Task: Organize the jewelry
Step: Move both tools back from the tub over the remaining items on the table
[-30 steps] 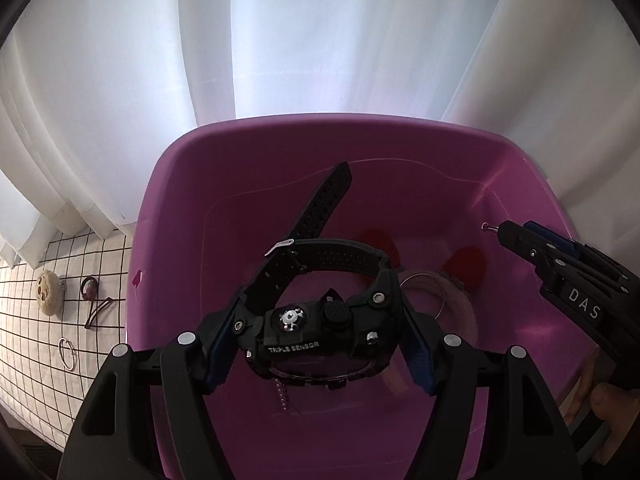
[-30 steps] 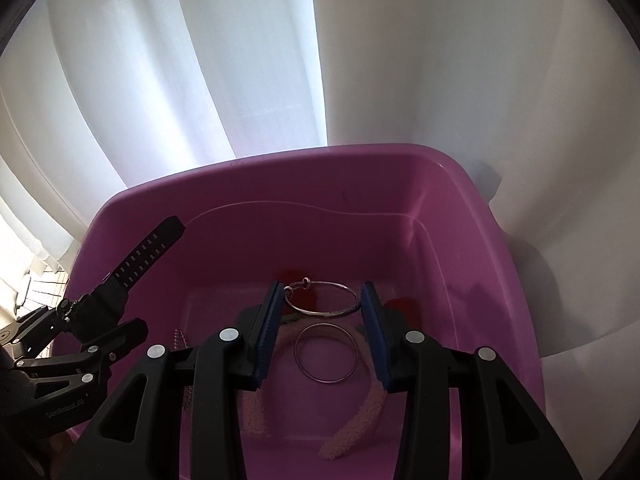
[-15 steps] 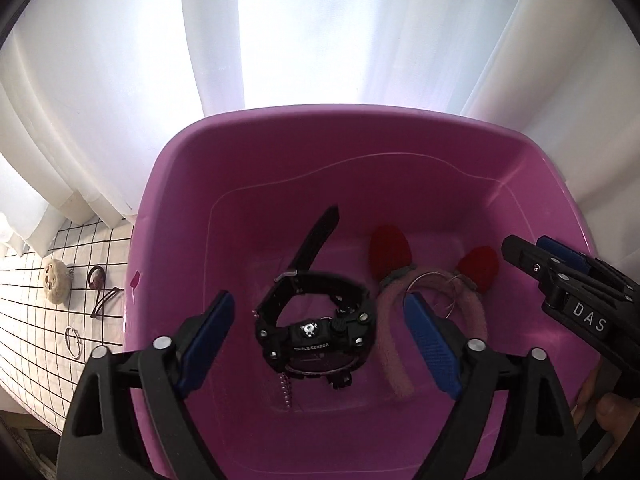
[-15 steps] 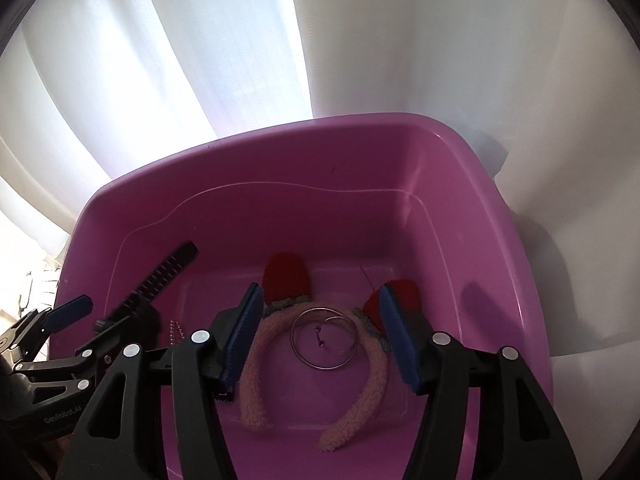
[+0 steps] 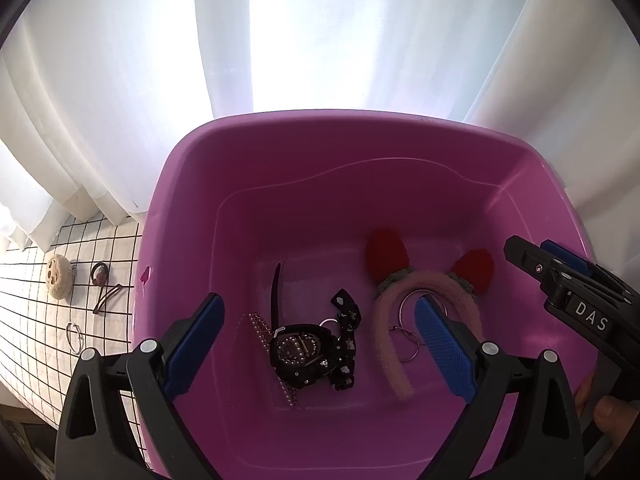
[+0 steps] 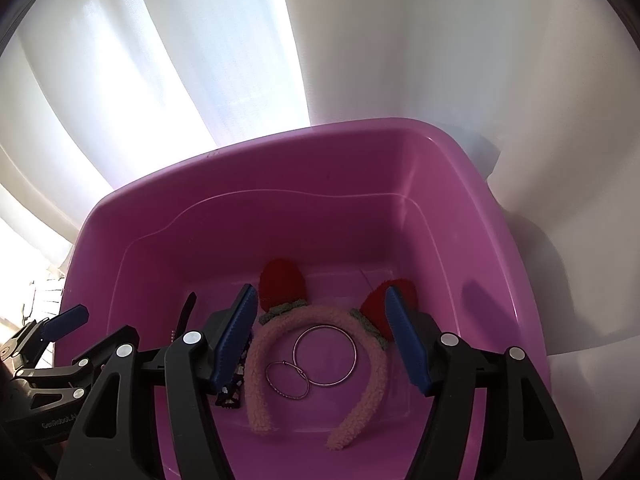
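Watch lies on floor of the purple tub, face up, strap curled, one strap end sticking up twd back wall. Rigid case, flexible resin strap; prob. heaviest item here but still light. If I retake it: pinch across the case flanks, not the strap, which would flop and twist. Touching its left side is a beaded strand, loose, slippery, likely to snag on the case when lifted.

Two metal hoops sit flat inside the arc of the fuzzy headband, smaller hoop overlapping larger. Thin, hard, slick; lying flat on plastic they give no edge to catch. I judge best hold = across the wire where the two cross, or tip one up against the headband first. Headband: soft pile over a springy core, red ears at top; easy grip anywhere on the band, low crush risk.

Left gripper: jaws spread wide, nothing between the pads, hanging over the watch w/o contact. Right gripper: its jaws have just been opening, now released; hoops lie below the gap, not pinched.

Outside tub, left, on grid-cloth counter: round cream piece, dark hair tie, a clip, small ring. These are small and light, not yet in. White curtain behind.
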Available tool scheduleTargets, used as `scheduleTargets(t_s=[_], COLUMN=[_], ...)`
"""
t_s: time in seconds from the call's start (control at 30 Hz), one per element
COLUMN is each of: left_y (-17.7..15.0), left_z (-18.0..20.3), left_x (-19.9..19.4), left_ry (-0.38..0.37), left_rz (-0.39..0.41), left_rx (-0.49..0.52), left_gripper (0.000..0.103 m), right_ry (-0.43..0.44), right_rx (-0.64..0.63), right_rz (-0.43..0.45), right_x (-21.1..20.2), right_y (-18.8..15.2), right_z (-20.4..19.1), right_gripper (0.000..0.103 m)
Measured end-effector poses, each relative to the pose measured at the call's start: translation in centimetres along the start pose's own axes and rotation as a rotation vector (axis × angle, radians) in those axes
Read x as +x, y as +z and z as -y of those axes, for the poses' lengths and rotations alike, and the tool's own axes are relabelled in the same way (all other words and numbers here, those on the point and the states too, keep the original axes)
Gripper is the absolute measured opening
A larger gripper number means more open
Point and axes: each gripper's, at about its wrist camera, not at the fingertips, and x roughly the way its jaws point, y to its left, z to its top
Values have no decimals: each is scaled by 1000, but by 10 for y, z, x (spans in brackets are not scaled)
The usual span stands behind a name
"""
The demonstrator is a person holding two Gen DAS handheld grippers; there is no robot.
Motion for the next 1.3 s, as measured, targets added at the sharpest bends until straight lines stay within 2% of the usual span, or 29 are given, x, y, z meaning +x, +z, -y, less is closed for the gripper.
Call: scheduleTargets(t_s=[0.33, 0.43, 0.63, 1.3], left_y=[1, 0, -1, -9], left_z=[-2, -4, -6, -17], left_x=[-8, -11, -17, -65], left_ry=[4, 2, -3, 3], left_rz=[21, 26, 35, 145], left_rx=[-1, -1, -1, 7], left_gripper=[94, 94, 94, 95], right_ry=[-3, -2, -1, 28], right_rx=[-5, -3, -2, -14], right_rz=[-4, -2, 3, 30], right_x=[8, 8, 7, -16], right_y=[-2, -3, -4, -11], right_z=[-6, -7, -10, -23], right_gripper=[64, 69, 69, 73])
